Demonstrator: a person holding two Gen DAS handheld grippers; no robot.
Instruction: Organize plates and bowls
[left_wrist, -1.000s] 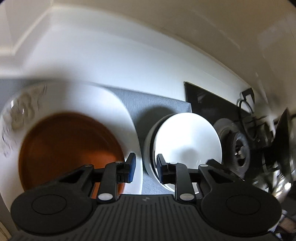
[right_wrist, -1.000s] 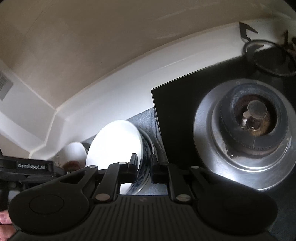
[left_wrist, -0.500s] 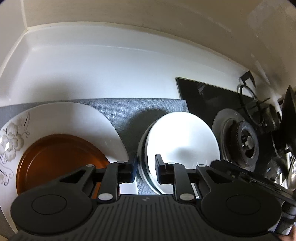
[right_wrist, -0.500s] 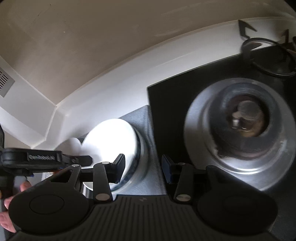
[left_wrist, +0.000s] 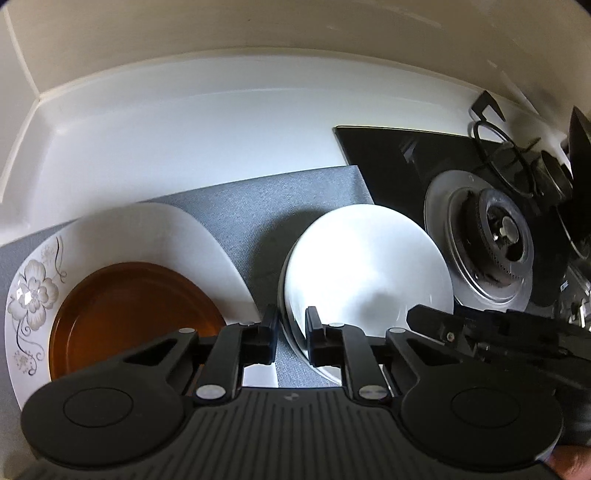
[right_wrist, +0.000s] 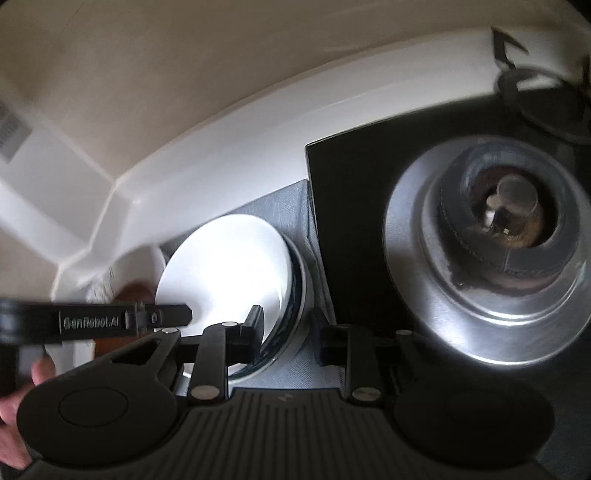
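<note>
A stack of white bowls (left_wrist: 369, 269) sits on a grey mat (left_wrist: 266, 206). To its left an amber brown plate (left_wrist: 129, 310) lies on a large white flowered plate (left_wrist: 122, 236). My left gripper (left_wrist: 291, 330) straddles the left rim of the bowl stack, its jaws a little apart around it. My right gripper (right_wrist: 286, 334) is open, its jaws on either side of the right rim of the white bowl stack (right_wrist: 229, 273), which has a blue-patterned bowl (right_wrist: 295, 295) at the bottom. The right gripper's body shows in the left wrist view (left_wrist: 498, 332).
A black glass hob (left_wrist: 424, 166) with a steel gas burner (left_wrist: 495, 236) lies right of the mat. A black pan support (left_wrist: 498, 147) stands behind it. White counter (left_wrist: 184, 140) and a raised white backsplash run behind the dishes.
My right gripper has opened and now stands around the stack's right rim. My left gripper has pulled back and risen a little, staying at the stack's left rim.
</note>
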